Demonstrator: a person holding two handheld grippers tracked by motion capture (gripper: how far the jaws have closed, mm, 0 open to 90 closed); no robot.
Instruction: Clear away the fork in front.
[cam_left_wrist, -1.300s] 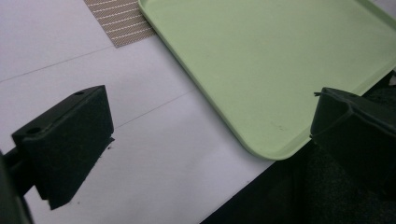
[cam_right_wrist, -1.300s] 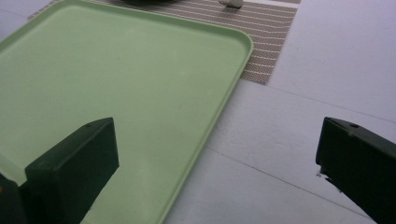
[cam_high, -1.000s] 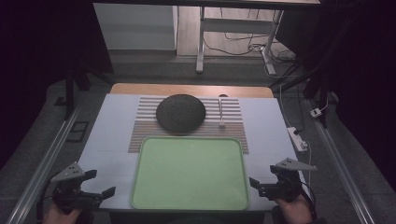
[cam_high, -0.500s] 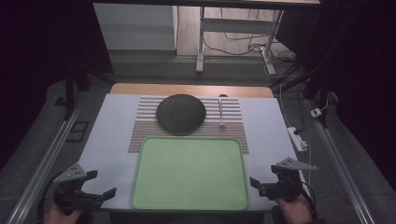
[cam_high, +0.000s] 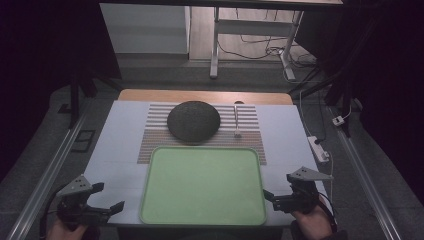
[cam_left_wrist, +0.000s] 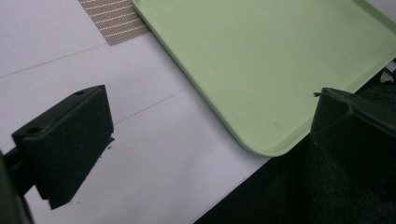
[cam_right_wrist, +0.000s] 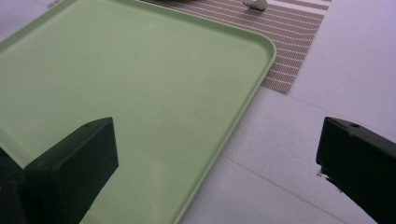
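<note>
A light green tray (cam_high: 202, 185) lies at the near middle of the white table, nothing on it. Beyond it, on a striped placemat (cam_high: 155, 137), sit a dark round dish (cam_high: 193, 121) and a pale spoon (cam_high: 237, 120). My left gripper (cam_high: 111, 196) hovers at the tray's near left corner, jaws wide open. In the left gripper view that tray corner (cam_left_wrist: 261, 70) lies between the jaws of the left gripper (cam_left_wrist: 210, 140). My right gripper (cam_high: 272, 197) is open beside the tray's near right corner. The right gripper (cam_right_wrist: 217, 154) straddles the tray's right rim (cam_right_wrist: 243, 107), holding nothing.
A white power strip (cam_high: 320, 149) lies off the table's right edge. Metal rails (cam_high: 55, 165) run along both sides. A wooden strip (cam_high: 205, 95) borders the far edge, with desk legs and cables on the floor beyond it.
My left gripper has drifted slightly toward the near edge and the tray. The right gripper has barely moved. Both stay open.
</note>
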